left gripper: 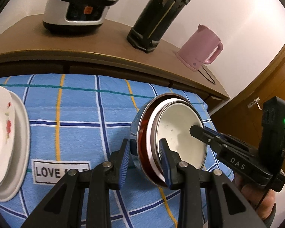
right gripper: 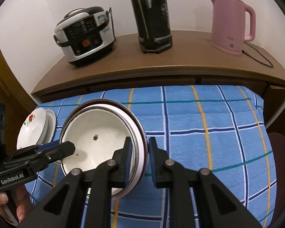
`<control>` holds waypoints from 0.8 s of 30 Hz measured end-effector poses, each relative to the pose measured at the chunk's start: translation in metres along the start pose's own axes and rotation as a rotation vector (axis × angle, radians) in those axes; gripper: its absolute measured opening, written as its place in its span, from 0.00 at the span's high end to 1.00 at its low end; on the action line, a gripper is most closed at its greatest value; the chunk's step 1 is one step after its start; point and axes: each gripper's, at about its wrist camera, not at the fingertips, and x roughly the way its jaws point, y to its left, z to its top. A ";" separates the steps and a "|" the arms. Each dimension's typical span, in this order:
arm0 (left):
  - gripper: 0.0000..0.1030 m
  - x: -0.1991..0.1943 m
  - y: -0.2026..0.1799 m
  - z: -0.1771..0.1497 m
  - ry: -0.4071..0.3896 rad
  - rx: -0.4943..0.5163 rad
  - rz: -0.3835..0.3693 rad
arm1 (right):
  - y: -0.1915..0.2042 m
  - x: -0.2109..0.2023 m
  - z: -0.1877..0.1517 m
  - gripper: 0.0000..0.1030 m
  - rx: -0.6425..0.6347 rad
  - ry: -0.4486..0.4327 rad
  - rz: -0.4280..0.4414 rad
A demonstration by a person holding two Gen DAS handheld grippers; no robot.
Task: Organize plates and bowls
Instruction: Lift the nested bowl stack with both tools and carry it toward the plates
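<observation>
A stack of nested bowls (left gripper: 180, 129), steel outside and white enamel inside, hangs tilted above the blue checked cloth (left gripper: 81, 104). My left gripper (left gripper: 145, 159) is shut on its near rim, one finger outside and one inside. From the right, my right gripper (left gripper: 195, 131) reaches in. In the right wrist view my right gripper (right gripper: 140, 155) is shut on the opposite rim of the bowl stack (right gripper: 96, 133), and my left gripper (right gripper: 66, 147) grips the left rim. A white floral dish (left gripper: 0, 125) (right gripper: 31, 127) rests on a white plate (left gripper: 21, 133) (right gripper: 51, 121) at the cloth's left.
Behind the cloth (right gripper: 199, 123) a wooden cabinet (right gripper: 180, 57) carries a rice cooker (right gripper: 85, 38), a black thermos (right gripper: 152, 19) and a pink kettle (right gripper: 231, 22) with its cord. A person's hand (right gripper: 1, 199) holds the left gripper. A wooden door (left gripper: 256, 95) stands at right.
</observation>
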 end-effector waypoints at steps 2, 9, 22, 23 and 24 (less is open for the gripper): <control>0.67 -0.006 0.002 0.001 -0.008 -0.004 0.007 | 0.004 0.001 0.001 0.83 -0.006 0.002 0.007; 0.67 -0.018 0.013 0.001 -0.028 -0.022 0.027 | 0.022 0.004 0.005 0.83 -0.036 0.004 0.029; 0.67 -0.040 0.034 -0.004 -0.046 -0.054 0.072 | 0.054 0.013 0.011 0.83 -0.096 0.020 0.065; 0.67 -0.042 0.036 -0.004 -0.049 -0.057 0.077 | 0.058 0.014 0.011 0.83 -0.103 0.021 0.069; 0.67 -0.044 0.038 -0.004 -0.051 -0.059 0.081 | 0.061 0.014 0.011 0.83 -0.109 0.022 0.072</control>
